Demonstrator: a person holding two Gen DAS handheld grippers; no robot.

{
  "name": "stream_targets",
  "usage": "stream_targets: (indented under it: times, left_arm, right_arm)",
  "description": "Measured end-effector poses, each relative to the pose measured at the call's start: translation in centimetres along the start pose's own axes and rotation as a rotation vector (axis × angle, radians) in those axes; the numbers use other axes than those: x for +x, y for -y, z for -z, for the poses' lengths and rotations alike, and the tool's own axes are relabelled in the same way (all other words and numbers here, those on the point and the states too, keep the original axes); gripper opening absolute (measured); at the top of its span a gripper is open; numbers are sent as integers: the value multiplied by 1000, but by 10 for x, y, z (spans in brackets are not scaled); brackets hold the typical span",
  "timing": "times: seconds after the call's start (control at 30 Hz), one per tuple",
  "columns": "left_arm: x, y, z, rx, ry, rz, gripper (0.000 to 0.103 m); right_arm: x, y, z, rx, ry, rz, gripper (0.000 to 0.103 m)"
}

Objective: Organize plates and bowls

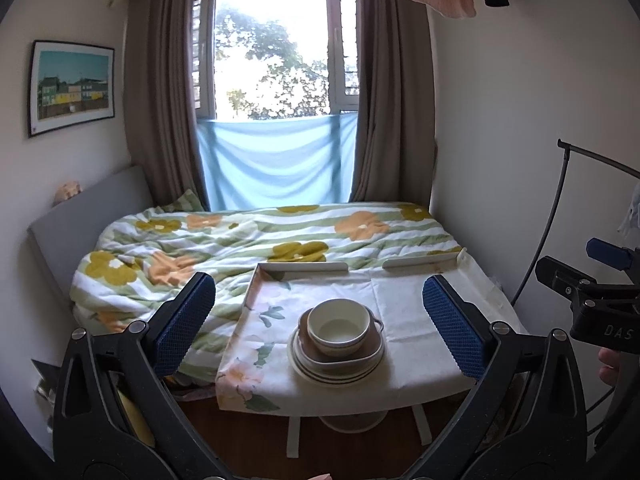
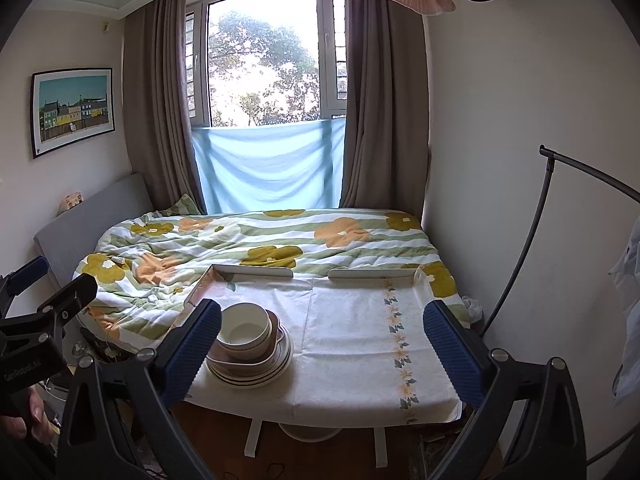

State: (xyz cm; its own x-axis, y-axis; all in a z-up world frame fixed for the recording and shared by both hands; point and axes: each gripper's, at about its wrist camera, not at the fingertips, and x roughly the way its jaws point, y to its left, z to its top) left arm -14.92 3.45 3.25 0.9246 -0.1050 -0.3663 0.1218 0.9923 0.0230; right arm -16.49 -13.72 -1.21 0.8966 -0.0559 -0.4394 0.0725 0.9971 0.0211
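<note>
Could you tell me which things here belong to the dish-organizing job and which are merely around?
Job: white bowl, brown dish, striped plates, table.
Around: floral duvet, framed picture, curtains, blue cloth.

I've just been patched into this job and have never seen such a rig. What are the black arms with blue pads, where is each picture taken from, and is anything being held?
There is no robot: a person holds a two-finger tool in each hand. Each picture comes from a fisheye camera on one tool, looking forward along its fingers, so the blue-padded fingers frame each view. The left gripper and the right gripper both stand open and hold nothing. Ahead is a small table under a floral cloth, in front of a bed. On it sits one stack: striped plates, a brown dish on them, and a cream bowl on top.
</note>
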Motion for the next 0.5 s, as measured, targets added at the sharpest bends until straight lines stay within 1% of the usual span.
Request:
stream_targets:
  times: [0.3, 0.5]
  left_arm:
    - [-6, 2, -1, 12, 9, -8, 103]
    - [-8, 2, -1, 16, 10, -12, 103]
  right_arm:
    - [0, 1, 0, 1, 1, -2, 100]
    - [-4, -5, -2, 7, -1, 7, 100]
